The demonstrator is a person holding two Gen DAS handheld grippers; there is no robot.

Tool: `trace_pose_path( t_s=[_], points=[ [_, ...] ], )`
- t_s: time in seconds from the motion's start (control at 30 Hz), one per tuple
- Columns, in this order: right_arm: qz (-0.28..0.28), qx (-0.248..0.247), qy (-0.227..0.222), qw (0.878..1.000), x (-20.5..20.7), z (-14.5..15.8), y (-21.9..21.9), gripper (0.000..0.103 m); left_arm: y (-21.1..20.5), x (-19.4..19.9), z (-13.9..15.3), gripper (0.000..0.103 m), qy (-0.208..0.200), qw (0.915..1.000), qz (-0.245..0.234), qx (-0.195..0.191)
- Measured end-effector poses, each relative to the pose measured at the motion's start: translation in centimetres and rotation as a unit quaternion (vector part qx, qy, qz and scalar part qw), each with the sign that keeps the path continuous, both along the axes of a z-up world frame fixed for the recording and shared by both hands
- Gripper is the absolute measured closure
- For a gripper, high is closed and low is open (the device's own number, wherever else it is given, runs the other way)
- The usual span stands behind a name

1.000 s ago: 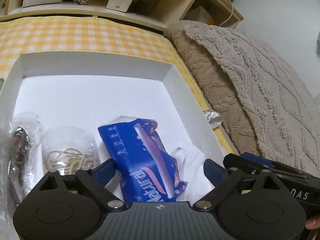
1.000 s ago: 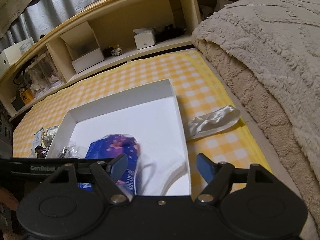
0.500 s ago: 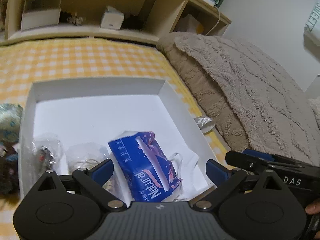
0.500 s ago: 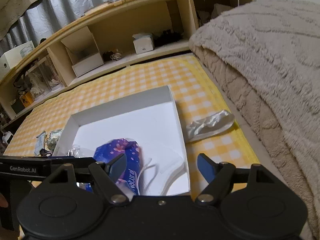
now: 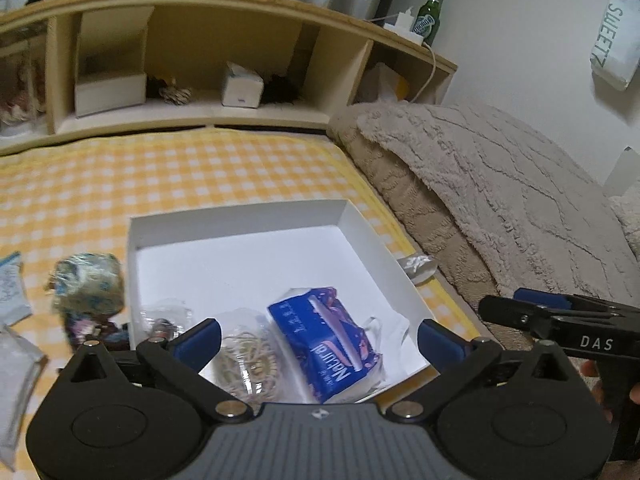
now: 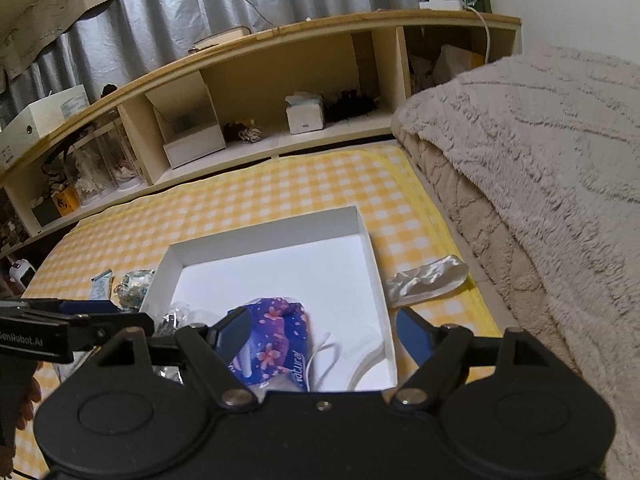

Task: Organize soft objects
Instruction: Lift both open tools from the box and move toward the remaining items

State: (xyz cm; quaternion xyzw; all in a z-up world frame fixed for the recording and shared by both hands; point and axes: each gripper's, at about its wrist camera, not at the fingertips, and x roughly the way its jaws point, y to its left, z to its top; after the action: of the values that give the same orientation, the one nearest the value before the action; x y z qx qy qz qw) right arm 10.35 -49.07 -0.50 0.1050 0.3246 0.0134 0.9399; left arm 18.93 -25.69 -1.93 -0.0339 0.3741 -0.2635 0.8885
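Observation:
A shallow white box (image 5: 236,220) lies on the yellow checked sheet. In its near end are a blue tissue pack (image 5: 328,344), a clear bag of rubber bands (image 5: 248,360), a small clear bag (image 5: 164,320) and a white stringed cloth (image 5: 384,332). My left gripper (image 5: 318,338) hovers above the pack, jaws opening, touching nothing. My right gripper (image 6: 323,330) is open over the same end of the box (image 6: 260,236), above the pack (image 6: 276,332). A crumpled white bag (image 6: 428,280) lies outside to the right, and a patterned bundle (image 5: 88,284) outside to the left.
A thick beige blanket (image 5: 500,184) is piled along the right side. A wooden shelf unit (image 5: 200,112) with small boxes runs across the back, with a green bottle (image 5: 430,12) on top. Flat packets (image 5: 10,284) lie at the far left on the sheet (image 5: 200,176).
Both grippers have risen and drawn back from the box, so more of the bed and shelf shows. The left jaws have spread a little wider. The tissue pack stays in the box.

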Motion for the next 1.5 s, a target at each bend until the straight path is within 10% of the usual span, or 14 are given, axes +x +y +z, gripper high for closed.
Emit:
trace_pose_path(
  t_s=[0.6,1.5],
  points=[
    [-0.012,-0.038,-0.002,0.999,-3.9,2.4,3.1,0.0,5.3,-4.1,1.8,0.0,-0.027,0.9989,0.03,0.025],
    [-0.012,-0.089,-0.03,0.996,-3.0,2.4,6.5,0.0,14.4,-4.0,2.1,0.0,-0.057,0.9967,0.052,0.026]
  ],
)
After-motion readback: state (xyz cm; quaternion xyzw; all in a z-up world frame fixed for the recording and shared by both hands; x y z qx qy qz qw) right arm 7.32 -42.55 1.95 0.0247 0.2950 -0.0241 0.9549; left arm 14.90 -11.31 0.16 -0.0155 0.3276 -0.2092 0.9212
